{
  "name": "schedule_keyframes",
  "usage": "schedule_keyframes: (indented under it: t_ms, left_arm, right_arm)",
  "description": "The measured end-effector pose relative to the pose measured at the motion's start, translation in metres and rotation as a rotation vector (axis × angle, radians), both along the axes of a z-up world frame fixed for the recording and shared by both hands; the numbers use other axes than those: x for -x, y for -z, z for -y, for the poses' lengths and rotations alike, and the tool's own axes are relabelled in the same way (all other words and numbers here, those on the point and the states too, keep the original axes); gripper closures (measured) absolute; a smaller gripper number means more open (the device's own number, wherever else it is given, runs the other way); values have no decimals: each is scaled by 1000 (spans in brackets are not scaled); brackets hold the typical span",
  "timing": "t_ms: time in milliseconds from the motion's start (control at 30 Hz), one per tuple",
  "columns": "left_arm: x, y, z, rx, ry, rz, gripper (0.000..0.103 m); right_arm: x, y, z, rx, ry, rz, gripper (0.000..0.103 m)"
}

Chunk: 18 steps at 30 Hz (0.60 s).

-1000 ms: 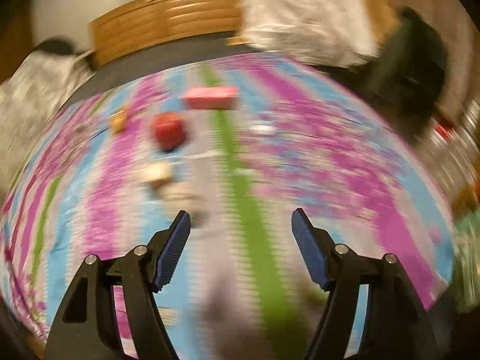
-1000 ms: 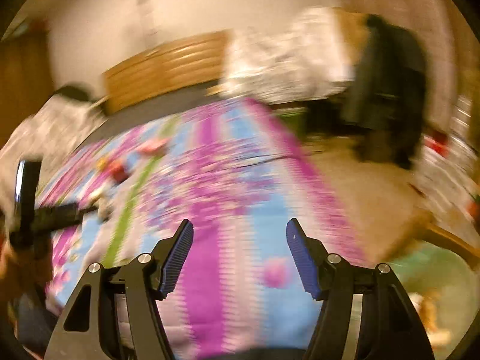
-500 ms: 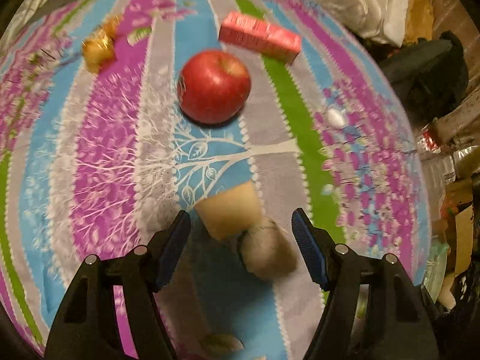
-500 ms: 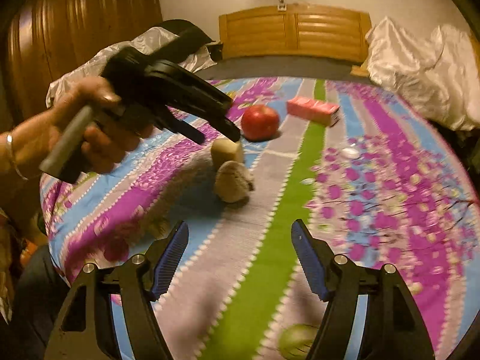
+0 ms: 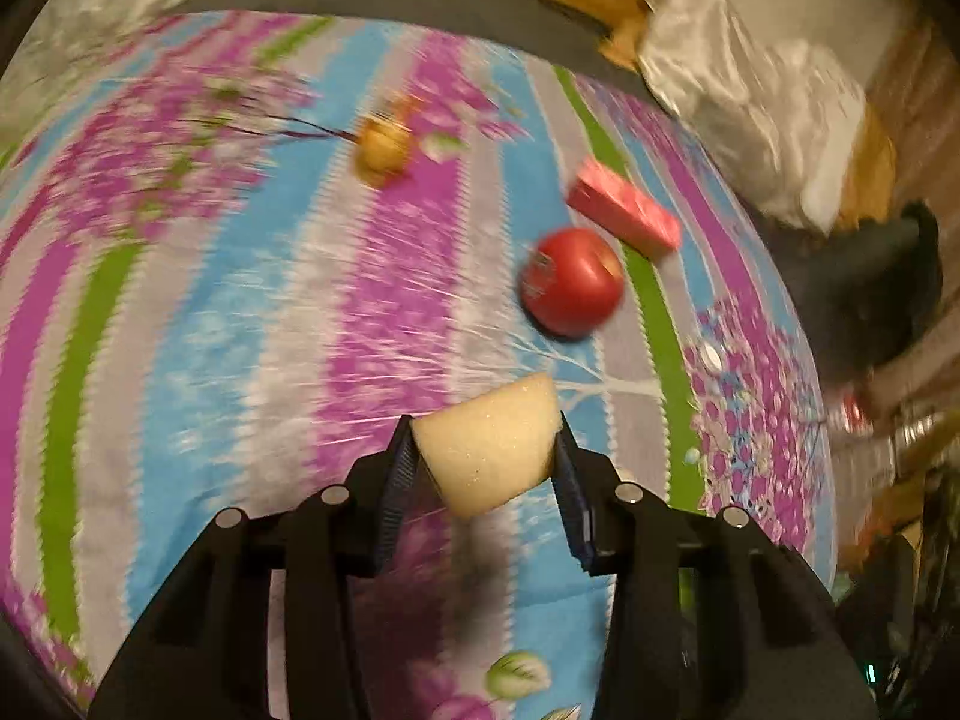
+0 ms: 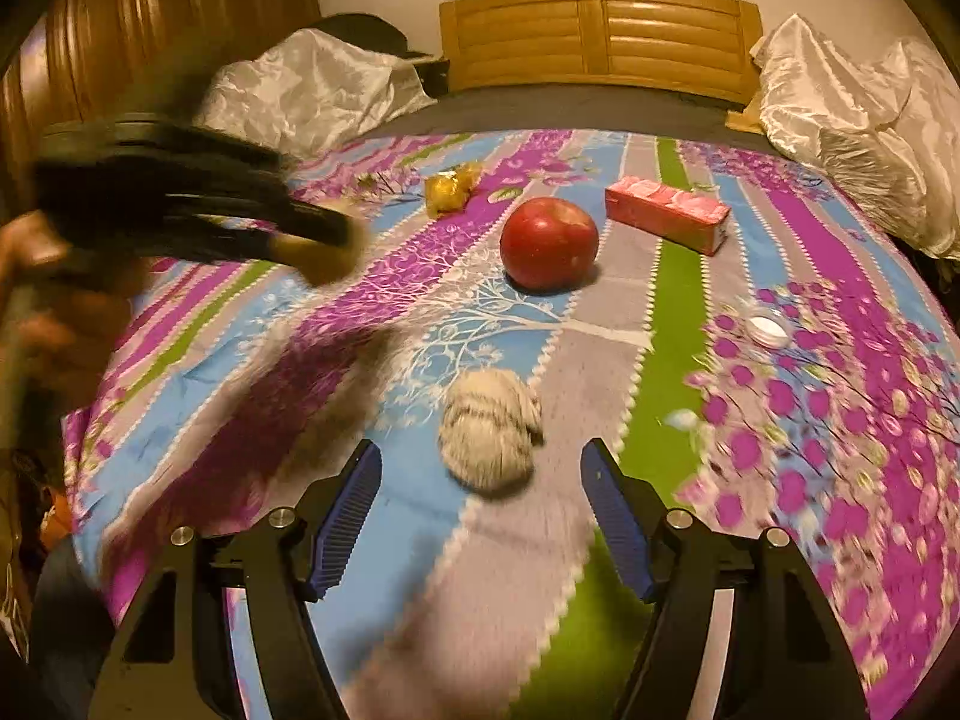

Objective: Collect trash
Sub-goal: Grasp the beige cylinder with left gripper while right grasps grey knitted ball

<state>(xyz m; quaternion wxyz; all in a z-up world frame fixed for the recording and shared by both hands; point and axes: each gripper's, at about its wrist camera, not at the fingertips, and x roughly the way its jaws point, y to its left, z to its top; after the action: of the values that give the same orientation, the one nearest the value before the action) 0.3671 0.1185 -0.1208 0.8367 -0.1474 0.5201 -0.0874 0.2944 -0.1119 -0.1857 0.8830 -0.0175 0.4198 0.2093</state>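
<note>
Sponge piece (image 5: 489,443) clamped in left hand-held gripper (image 5: 486,483).

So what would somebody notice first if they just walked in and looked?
Probably the shiny red apple in the middle of the striped purple, blue and green cloth, with a long pink carton just behind it to the right. Next, the pale yellow sponge wedge clamped in the left gripper, and the crumpled grey paper ball before the open right gripper.
</note>
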Motion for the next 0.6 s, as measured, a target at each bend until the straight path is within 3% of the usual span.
schedule_keyframes:
  t_ms: [67,167,400,600]
  left_arm:
    - [13,-6,-7,-25,-13,12,62]
    - [27,-7,-6,-57,-15,18,62]
    - [61,-18,20,-127,15,85,62]
    - [97,-33,90,-183,151,167,62]
  right_arm:
    - [-19,14,-9,36,-1,-47,34]
    - [-33,32,-11,31,5,-126,69]
    - [15,-3,14,-10,27,-47,75]
    - [89,-66,63,-25,111,73,75]
